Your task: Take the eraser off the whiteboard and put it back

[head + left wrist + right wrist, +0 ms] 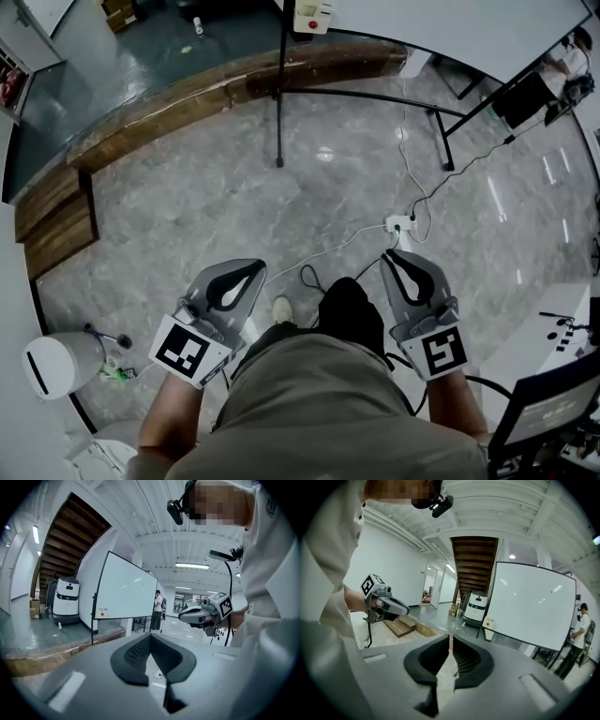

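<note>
Up ahead: one whiteboard [532, 604], one eraser [488, 623]; left tool [255, 267], right tool [392, 255] closed.

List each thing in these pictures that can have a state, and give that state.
left tongs, shut, empty
right tongs, shut, empty
whiteboard, upright, no writing visible
eraser, stuck at the whiteboard's lower corner, untouched
power strip, lying flat, cables attached
</note>
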